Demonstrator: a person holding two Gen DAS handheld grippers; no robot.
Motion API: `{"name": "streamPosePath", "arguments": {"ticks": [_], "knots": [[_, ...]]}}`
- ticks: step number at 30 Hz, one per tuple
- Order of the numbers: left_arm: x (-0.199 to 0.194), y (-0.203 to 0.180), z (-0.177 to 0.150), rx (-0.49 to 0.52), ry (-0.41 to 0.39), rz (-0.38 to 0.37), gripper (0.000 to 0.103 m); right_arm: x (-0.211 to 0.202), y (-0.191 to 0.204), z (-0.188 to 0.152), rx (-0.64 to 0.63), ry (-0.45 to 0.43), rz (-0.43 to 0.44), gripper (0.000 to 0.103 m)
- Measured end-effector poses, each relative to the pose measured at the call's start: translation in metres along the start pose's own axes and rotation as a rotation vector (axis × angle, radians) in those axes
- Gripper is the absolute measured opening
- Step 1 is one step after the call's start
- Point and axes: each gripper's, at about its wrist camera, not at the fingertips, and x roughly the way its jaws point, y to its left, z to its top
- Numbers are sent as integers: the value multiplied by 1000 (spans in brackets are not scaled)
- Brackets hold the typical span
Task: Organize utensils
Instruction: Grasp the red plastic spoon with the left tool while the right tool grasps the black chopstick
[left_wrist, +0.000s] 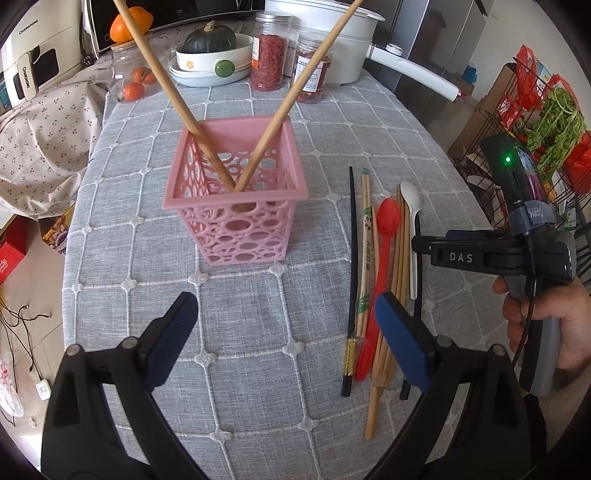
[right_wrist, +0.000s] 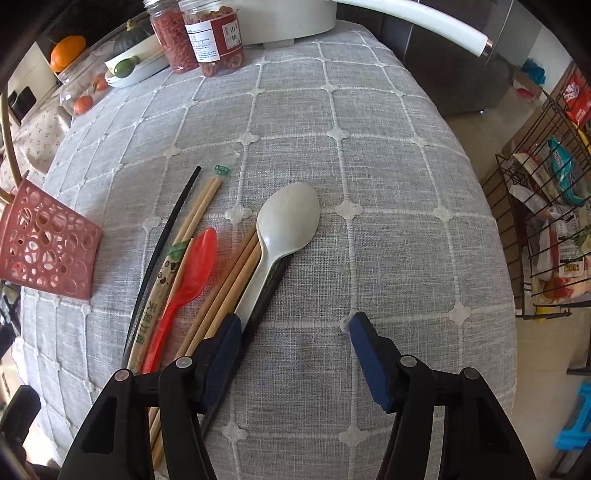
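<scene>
The right gripper (right_wrist: 291, 328) points down at the table, its two blue pads spread apart with nothing pinched between them. Its left pad (right_wrist: 225, 343) sits right beside the handle of the white spoon (right_wrist: 290, 219); whether it touches I cannot tell. The white spoon lies partly on a black chopstick and just beside a bunch of wooden chopsticks (right_wrist: 236, 273). Next to those, toward the basket, lie a red spoon (right_wrist: 195, 258), a pair of wrapped chopsticks (right_wrist: 162, 280) and another black chopstick (right_wrist: 162, 236).

The left gripper (left_wrist: 284, 321) hangs over the grey checked tablecloth (left_wrist: 240, 314), pads wide apart and holding nothing. Beyond it stands the pink basket (left_wrist: 236, 206), with two long wooden chopsticks (left_wrist: 207, 147) leaning inside it, crossed like a V. The utensil pile lies to the basket's right. Behind the basket are two jars (left_wrist: 267, 62), a bowl with a green pumpkin (left_wrist: 210, 37) and a white pot.
</scene>
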Motion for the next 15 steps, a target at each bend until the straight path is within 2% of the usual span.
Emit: {"name": "streamPosePath", "arguments": {"ticks": [4,15], "knots": [[-2,-4,-1,23,-9,-5,96,-4,4,-5,-20,22,24,43],[1,-23,-5,83,-4,-31,87,-5,-22,-9,7,74,118,25]]}}
